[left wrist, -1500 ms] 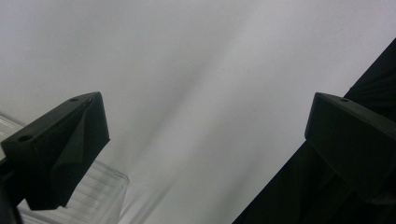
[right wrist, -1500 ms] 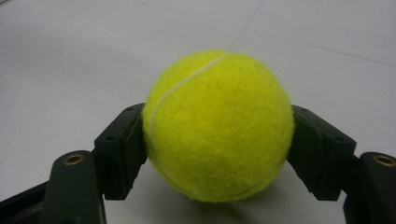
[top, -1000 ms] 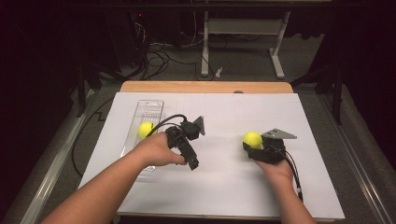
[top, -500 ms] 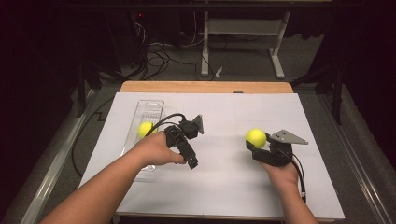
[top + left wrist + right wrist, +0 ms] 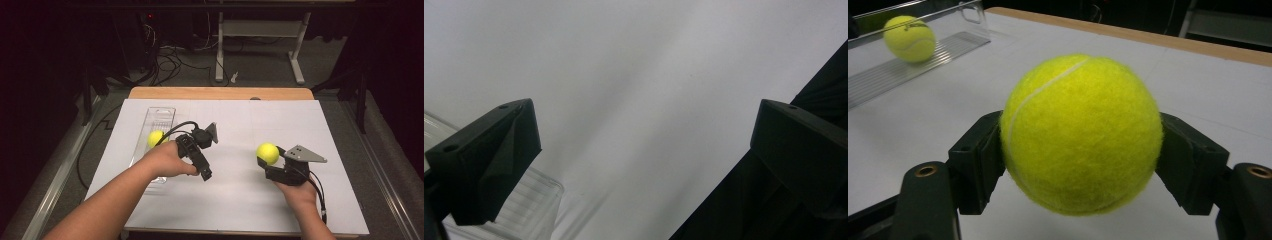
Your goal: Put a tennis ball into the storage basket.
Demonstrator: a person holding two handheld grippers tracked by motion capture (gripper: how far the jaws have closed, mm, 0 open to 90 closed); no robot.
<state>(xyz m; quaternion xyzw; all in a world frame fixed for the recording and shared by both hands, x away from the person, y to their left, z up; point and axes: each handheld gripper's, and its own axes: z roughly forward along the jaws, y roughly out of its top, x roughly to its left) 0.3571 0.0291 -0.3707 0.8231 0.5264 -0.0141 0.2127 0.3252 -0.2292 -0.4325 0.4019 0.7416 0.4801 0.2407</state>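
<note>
A yellow tennis ball [image 5: 1082, 134] sits clamped between the black jaws of the right gripper [image 5: 268, 159], which press on both its sides and hold it just above the white table cover [image 5: 240, 200]. Well off to that gripper's left, a second tennis ball [image 5: 156, 138] lies in a clear plastic tray [image 5: 161, 114]. The left gripper [image 5: 644, 145] rests beside that tray, its jaws spread wide with nothing between them, one jaw over the tray's corner.
</note>
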